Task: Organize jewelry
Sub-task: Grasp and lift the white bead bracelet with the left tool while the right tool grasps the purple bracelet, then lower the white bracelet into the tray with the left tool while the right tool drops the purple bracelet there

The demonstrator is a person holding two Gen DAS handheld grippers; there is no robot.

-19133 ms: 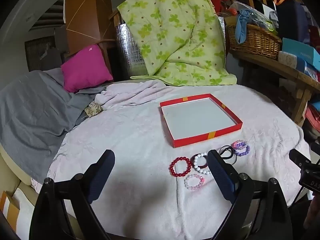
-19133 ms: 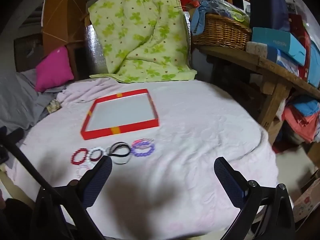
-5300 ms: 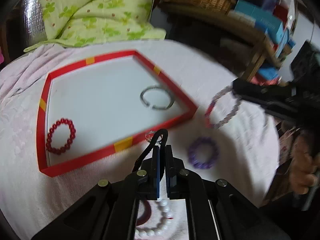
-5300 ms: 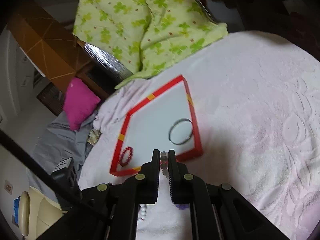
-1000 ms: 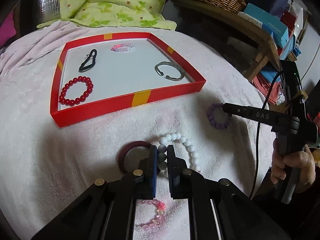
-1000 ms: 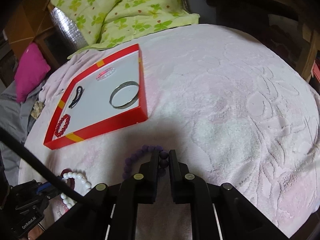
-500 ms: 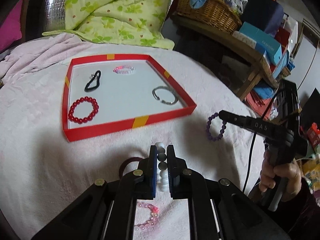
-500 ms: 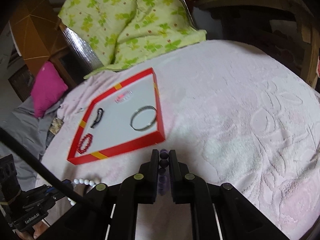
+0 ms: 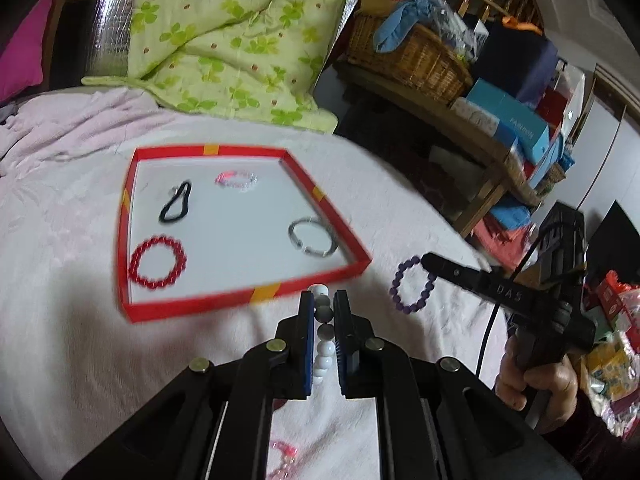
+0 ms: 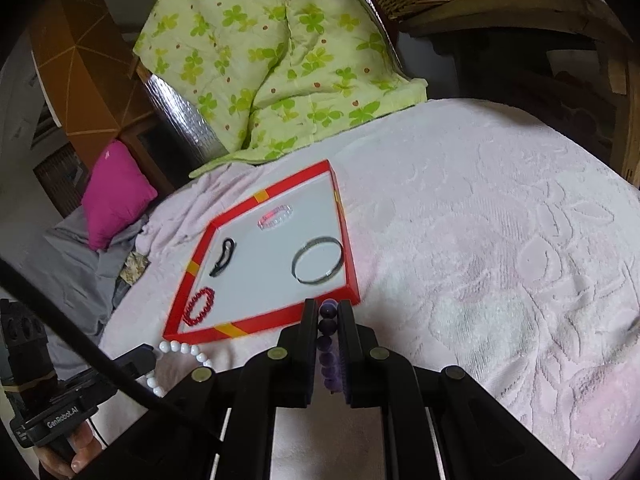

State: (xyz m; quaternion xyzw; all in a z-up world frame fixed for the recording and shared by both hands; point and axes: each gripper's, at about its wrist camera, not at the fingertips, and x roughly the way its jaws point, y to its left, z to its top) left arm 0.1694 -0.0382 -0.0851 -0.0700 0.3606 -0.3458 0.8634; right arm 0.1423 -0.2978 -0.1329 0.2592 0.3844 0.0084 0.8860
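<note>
On my left, the left gripper (image 9: pixel 323 314) is clamped on the white bead bracelet (image 9: pixel 323 344), which hangs between its fingers just short of the red tray (image 9: pixel 192 304). The tray's near wall lies straight ahead of it and runs crosswise. On my right, the right gripper (image 10: pixel 329 322) is clamped on the purple bead bracelet (image 10: pixel 329 344), at the tray's near right corner. I judge both about equally close; each must lift forward over that wall.
</note>
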